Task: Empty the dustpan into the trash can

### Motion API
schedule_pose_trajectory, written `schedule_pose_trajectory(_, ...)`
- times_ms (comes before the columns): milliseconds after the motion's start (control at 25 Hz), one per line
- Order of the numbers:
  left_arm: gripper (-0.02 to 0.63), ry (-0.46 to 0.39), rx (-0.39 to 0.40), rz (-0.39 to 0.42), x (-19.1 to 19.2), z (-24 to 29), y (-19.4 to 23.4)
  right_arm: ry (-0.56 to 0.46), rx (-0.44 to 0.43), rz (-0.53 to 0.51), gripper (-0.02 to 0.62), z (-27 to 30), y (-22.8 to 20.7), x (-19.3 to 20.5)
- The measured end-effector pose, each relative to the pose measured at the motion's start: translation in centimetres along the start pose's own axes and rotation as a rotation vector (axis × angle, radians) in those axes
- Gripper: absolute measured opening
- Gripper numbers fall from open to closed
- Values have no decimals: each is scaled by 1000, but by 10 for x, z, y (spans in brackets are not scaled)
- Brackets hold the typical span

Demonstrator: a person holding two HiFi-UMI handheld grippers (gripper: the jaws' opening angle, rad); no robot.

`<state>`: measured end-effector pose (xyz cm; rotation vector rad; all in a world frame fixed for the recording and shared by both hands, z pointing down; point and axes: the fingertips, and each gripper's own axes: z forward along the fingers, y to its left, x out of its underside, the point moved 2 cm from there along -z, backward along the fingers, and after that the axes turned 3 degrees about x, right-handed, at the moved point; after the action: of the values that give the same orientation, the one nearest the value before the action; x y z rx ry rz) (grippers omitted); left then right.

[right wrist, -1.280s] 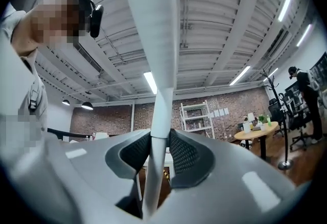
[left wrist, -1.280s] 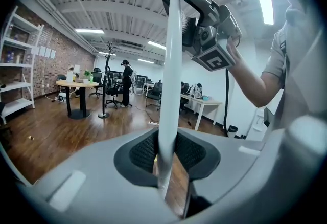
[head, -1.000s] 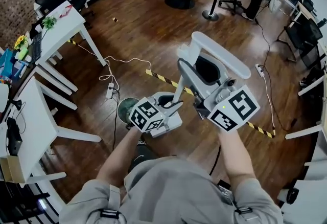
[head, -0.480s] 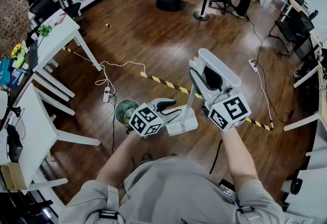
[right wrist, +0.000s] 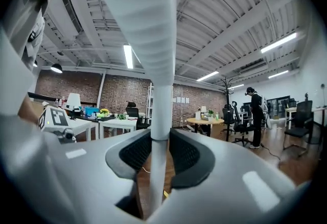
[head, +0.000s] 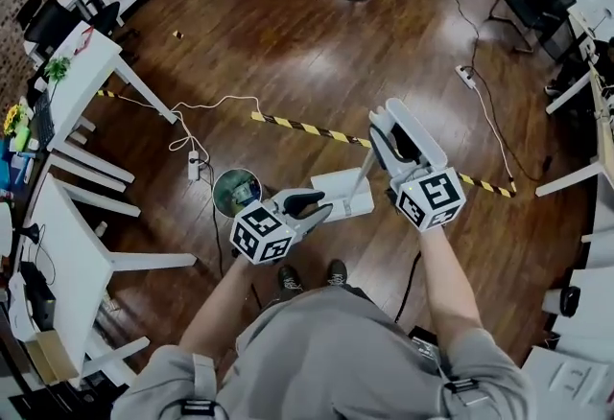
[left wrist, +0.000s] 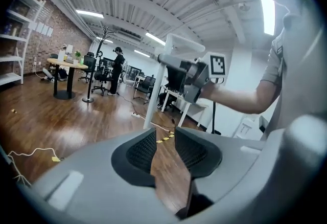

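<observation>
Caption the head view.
Right gripper holds the dustpan near the trash can; left gripper empty, jaws just closing partway.

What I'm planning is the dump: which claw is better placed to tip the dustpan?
Right: the right claw grips the dustpan handle beside the trash can; the left claw, its jaws just closing, holds nothing.

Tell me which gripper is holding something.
The right gripper, shut on the white dustpan handle; the left gripper has nothing between its jaws, which have just been closing.
</observation>
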<state>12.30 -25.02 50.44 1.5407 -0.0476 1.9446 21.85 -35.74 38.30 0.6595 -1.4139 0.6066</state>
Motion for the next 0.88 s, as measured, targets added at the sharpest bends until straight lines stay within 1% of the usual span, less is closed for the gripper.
schedule_pose_trajectory(80,117,-93,36,2,-30,-1,-15,21,1,-6,102,-3,4,12)
schedule_pose_trajectory(160,117,-180,73,33,-68,-2,-32,36,-6,-9,103,-6,12,22)
schedule_pose_trajectory(240,117,-236,92,89,-100,-5,-46,47,-14,-9,103,-8,21,29)
schedule_pose_trajectory(320,117,-260,76,150,-123,-7,-51,57,-29,-13,103,-8,33,33)
schedule_pose_trajectory(400,119,-261,32,202,-134,-8,-48,63,-54,-17,103,-6,46,37)
schedule_pose_trajectory(440,131,-258,11,220,-136,-7,-45,66,-69,-19,103,-5,52,40)
schedule_pose_trajectory(520,175,-244,-20,240,-135,-3,-39,74,-101,-26,103,-7,65,46)
schedule_pose_trajectory(760,173,-163,-50,304,-118,7,-30,106,-178,-46,103,-12,96,62)
schedule_pose_trajectory(840,152,-141,-51,317,-112,7,-29,116,-191,-46,103,-11,102,66)
schedule_pose_trajectory(880,152,-133,-54,321,-109,7,-28,122,-195,-42,103,-11,104,68)
